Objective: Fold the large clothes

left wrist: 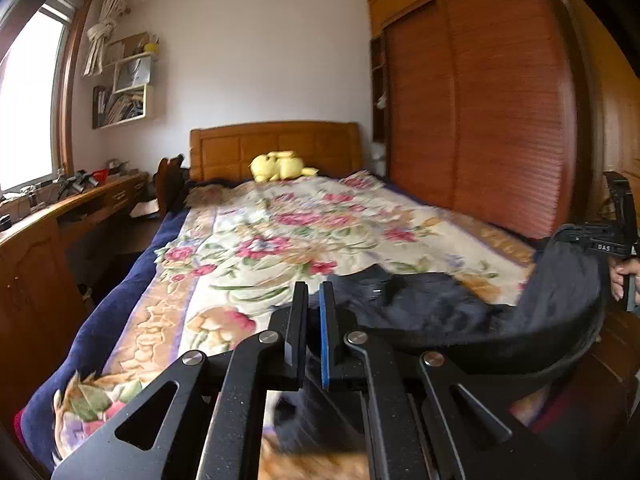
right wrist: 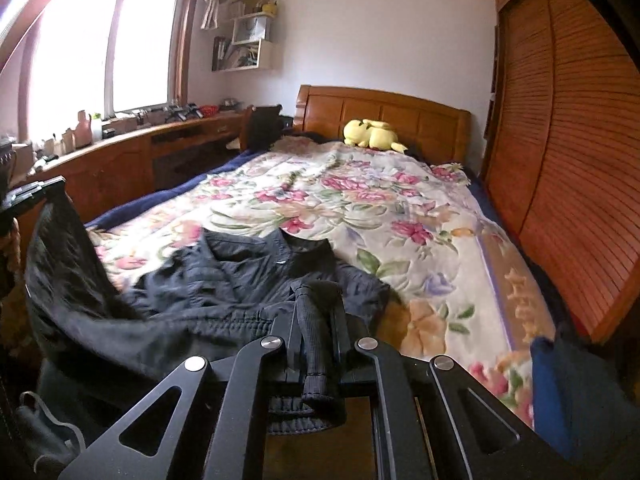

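**Dark garment lifted at both ends over the floral bed**

The garment [right wrist: 240, 280], a dark jacket-like piece, lies crumpled on the near end of the bed [right wrist: 500, 280], its collar spread open toward the headboard [right wrist: 384, 116]. Both near edges are raised off the floral cover.

The right gripper [right wrist: 318, 320] is clamped on a ribbed dark cuff or hem that stands up between its fingers [right wrist: 340, 320] and hangs down in front of them. The left gripper [left wrist: 314, 312] has its jaws nearly together; dark cloth shows just behind and below them, and in the right wrist view the cloth rises to it at the left edge, so it is pinched there. From the left wrist view the right gripper appears at the far right with a hand [left wrist: 620, 276] on its handle, and the cloth sags in a band between the two.

A yellow plush toy [right wrist: 372, 134] rests by the headboard, well apart from the garment. A wooden worktop [right wrist: 132, 140] crowded with bottles and small things runs under the window [right wrist: 104, 40] on the left; a dark chair [right wrist: 262, 126] stands by it near the head of the bed. Wall shelves [right wrist: 248, 40] hang above. A slatted wardrobe [right wrist: 560, 140] lines the right side, close to the bed. A blue cloth [right wrist: 560, 392] sits at the bed's near right corner, beside the right gripper.
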Tool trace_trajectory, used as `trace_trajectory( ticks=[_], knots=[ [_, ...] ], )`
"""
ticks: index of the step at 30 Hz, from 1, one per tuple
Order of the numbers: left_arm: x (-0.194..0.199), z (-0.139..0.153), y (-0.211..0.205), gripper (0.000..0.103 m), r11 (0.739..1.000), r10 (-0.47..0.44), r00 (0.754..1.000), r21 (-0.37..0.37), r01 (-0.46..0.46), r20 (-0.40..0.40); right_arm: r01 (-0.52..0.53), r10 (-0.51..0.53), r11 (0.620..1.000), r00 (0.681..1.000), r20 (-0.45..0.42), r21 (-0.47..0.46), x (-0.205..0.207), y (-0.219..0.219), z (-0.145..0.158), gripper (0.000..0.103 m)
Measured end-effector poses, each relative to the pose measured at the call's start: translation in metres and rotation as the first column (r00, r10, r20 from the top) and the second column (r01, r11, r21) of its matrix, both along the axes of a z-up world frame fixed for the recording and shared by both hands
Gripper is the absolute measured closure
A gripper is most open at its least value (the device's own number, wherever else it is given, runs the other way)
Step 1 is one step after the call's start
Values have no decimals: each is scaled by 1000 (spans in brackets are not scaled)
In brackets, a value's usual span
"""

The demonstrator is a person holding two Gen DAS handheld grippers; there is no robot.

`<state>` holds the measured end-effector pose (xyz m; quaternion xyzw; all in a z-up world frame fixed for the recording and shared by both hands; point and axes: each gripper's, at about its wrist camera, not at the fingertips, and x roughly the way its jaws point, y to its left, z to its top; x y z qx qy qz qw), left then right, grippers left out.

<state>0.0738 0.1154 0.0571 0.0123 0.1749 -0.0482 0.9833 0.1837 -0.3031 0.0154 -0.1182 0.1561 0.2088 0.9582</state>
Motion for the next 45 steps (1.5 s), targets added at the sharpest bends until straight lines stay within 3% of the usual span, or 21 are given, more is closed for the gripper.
trace_trajectory(
  ticks=[8,14,21,24,26,27,28,29,31,33,39,45],
  knots=[
    [124,-36,26,97,995,101,991,33,-98,-86,74,-75,997,997,-20,-19,141,42,-30,95],
    [200,-59,20,97,991,103,983,100,-89,-154,120,-127,989,988,-84,-89,242,76,-59,95],
    [281,-43,20,97,980,157,975,147,-134,-154,222,-229,970,971,-66,-100,324,98,-23,95],
    [299,-46,12,97,984,144,962,139,-114,-232,295,-303,952,946,-118,-79,353,107,-18,93],
    [301,-54,4,91,988,90,955,142,-51,-284,303,-312,950,934,-172,-78,361,113,-25,89],
    [298,-58,-1,91,986,84,954,165,-37,-289,299,-310,951,933,-184,-86,360,116,-29,80],
    [294,-62,-4,83,983,83,953,180,-30,-291,300,-315,948,931,-186,-102,358,120,-33,67],
    [285,-67,-5,72,982,79,951,189,-22,-300,304,-322,945,929,-183,-121,355,123,-38,60],
    [280,-74,-5,70,985,64,942,175,-6,-329,298,-324,942,929,-179,-157,345,123,-47,41],
    [268,-83,-2,69,987,57,931,161,2,-361,308,-342,930,924,-171,-199,337,120,-52,30],
    [218,-109,11,67,994,36,910,107,9,-413,267,-296,949,939,-178,-171,280,95,-47,23],
    [162,-136,15,66,997,9,891,67,24,-454,157,-186,978,953,-239,-139,231,71,-73,19]
  ],
)
